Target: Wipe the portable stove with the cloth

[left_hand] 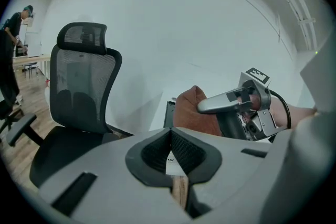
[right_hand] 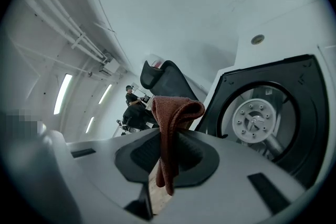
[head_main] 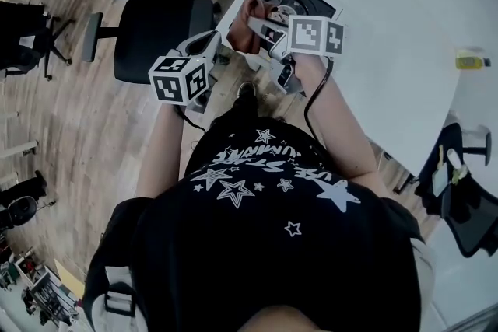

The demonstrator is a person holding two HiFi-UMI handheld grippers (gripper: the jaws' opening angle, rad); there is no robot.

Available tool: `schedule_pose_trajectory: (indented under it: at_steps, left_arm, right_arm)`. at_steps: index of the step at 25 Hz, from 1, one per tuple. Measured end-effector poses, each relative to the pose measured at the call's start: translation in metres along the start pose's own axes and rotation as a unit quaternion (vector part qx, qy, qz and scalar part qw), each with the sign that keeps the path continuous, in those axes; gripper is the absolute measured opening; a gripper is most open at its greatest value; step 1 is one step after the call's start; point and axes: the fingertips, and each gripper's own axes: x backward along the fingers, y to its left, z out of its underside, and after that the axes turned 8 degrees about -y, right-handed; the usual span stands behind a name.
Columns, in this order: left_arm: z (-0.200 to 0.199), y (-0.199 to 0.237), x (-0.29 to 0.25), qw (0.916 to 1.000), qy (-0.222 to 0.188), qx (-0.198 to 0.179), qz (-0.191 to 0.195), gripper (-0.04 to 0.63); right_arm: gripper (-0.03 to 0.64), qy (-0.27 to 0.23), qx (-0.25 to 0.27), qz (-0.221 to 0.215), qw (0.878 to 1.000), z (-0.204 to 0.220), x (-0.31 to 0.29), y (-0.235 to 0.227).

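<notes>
Rust-brown, napped and soft: a folded wiping cloth [right_hand: 170,113], pinched fast between the closed jaws of the right gripper [right_hand: 167,153], one fold standing above them and a tail hanging below. Held at the near left corner of the square black-topped portable stove [right_hand: 307,113], close beside its round silver burner [right_hand: 255,122]. Touching the stove top or just clear of it: cannot tell from any view.

Left gripper [left_hand: 172,150] off the stove's near left side, over pale wooden floor [head_main: 85,128], jaws pressed together on nothing, idle. Further left of the stove, a black mesh-backed office chair [left_hand: 84,86]. Right of the stove and beyond it, the rest of the white table [head_main: 389,35] bearing it.

Judged at the very start, or at most barely under way. Done: cloth already in the grip and at the stove. No streak, smear or cleaned patch anywhere on the black top to tell wiped from unwiped. Left, by that reading: passes across the top, round the burner ring and along the outer edges.

Writing: no brand legible on the stove, any marking there too small to read. Black-and-white square patterns on both grippers' cubes, no letters. White lettering among printed stars on the person's black T-shirt [head_main: 264,190], upside down to the head camera, not safely readable.
</notes>
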Motion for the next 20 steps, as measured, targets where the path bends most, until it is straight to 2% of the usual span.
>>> schedule_pose_trajectory:
  at_steps: [6,11,20]
  left_arm:
    - [0.003,0.017,-0.001,0.9999,0.005,0.006,-0.013,0.008]
    - [-0.003,0.038,-0.004,0.9998,0.013,0.011,-0.009,0.008]
    - [0.001,0.032,-0.011,0.9998,0.019,0.012,0.002,0.008]
  right_arm:
    - [0.055,0.012,-0.003,-0.008,1.0,0.003,-0.031,0.002]
    - [0.055,0.022,-0.011,0.008,1.0,0.007,-0.063,0.001]
    - [0.055,0.037,-0.015,0.041,0.998,0.022,-0.052,-0.02]
